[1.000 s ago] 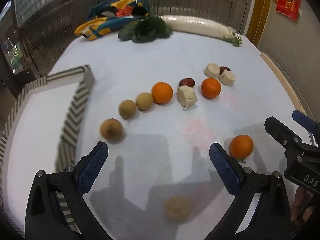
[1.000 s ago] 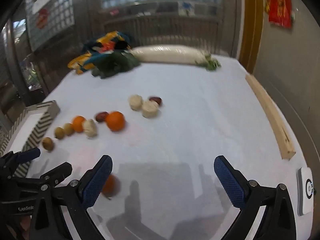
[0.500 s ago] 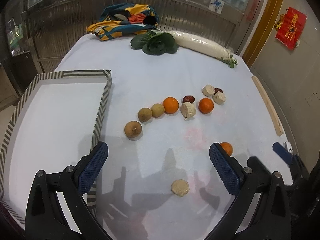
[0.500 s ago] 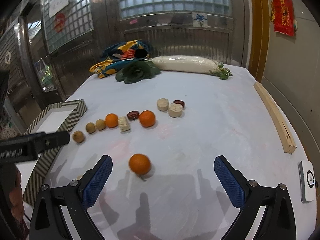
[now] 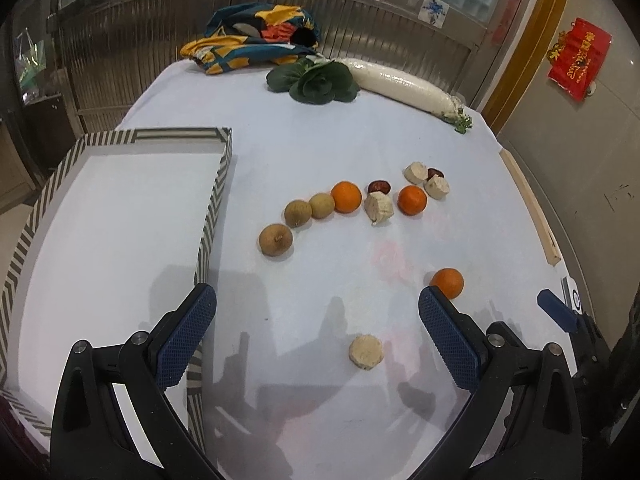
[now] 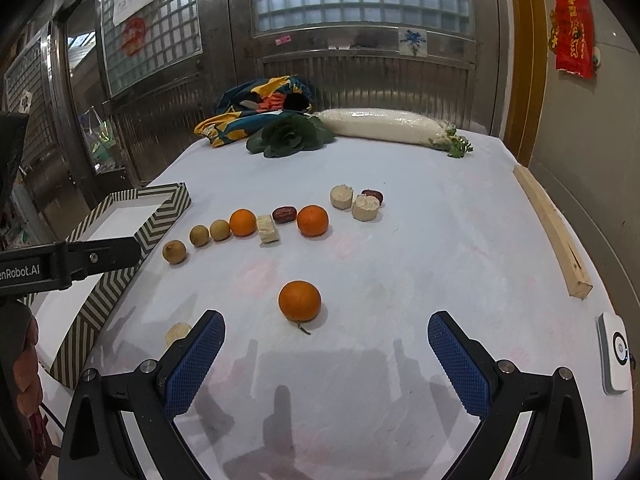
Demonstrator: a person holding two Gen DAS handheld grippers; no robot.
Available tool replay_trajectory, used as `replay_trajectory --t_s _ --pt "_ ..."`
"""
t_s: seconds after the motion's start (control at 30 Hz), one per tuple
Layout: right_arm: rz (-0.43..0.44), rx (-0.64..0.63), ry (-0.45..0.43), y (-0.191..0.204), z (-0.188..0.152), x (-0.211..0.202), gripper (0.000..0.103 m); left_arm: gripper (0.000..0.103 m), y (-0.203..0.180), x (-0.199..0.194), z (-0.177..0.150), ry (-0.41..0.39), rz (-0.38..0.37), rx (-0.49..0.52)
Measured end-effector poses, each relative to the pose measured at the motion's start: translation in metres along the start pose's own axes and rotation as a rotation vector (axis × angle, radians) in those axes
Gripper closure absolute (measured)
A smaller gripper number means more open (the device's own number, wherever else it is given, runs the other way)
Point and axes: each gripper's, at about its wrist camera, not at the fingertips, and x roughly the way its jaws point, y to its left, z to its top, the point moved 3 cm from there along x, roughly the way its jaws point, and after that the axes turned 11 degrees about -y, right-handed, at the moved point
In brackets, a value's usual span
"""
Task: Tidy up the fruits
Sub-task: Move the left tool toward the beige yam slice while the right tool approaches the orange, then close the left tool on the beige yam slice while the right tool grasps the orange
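On the white table a loose orange (image 6: 300, 301) lies just ahead of my open, empty right gripper (image 6: 326, 354); it also shows in the left wrist view (image 5: 447, 283). A beige round piece (image 5: 365, 352) lies between the fingers of my open, empty left gripper (image 5: 318, 336). Farther off runs a row of three brown longans (image 5: 298, 213), two oranges (image 5: 346, 197), red dates (image 5: 379, 187) and beige chunks (image 5: 379, 208). A striped-rim white tray (image 5: 214, 200) sits at the left.
A daikon (image 5: 396, 84), leafy greens (image 5: 318, 80) and a colourful cloth (image 5: 252, 36) lie at the table's far end. A wooden bar (image 6: 554, 236) lies along the right edge, with a small white device (image 6: 614, 354) near it.
Both grippers have pulled back and risen, so more of the table and the whole tray show. The fruits have not moved. Both stay open.
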Motion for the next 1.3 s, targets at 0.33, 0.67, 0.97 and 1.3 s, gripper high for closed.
replay_trajectory --t_s 0.33,0.67,0.97,1.3 --pt "0.026 -0.005 0.024 0.005 -0.006 0.007 0.001 0.001 -0.007 -0.001 0.001 -0.022 0.014 0.052" --pt "0.026 -0.017 0.04 0.005 -0.009 0.016 0.001 0.001 -0.017 0.015 -0.015 0.024 0.031 0.105" --pt "0.014 -0.043 0.026 0.004 -0.01 0.018 0.001 0.001 -0.027 0.017 -0.027 0.028 0.03 0.142" --pt "-0.035 -0.047 0.031 -0.011 -0.01 0.019 0.002 0.001 -0.028 0.015 -0.033 0.034 0.025 0.168"
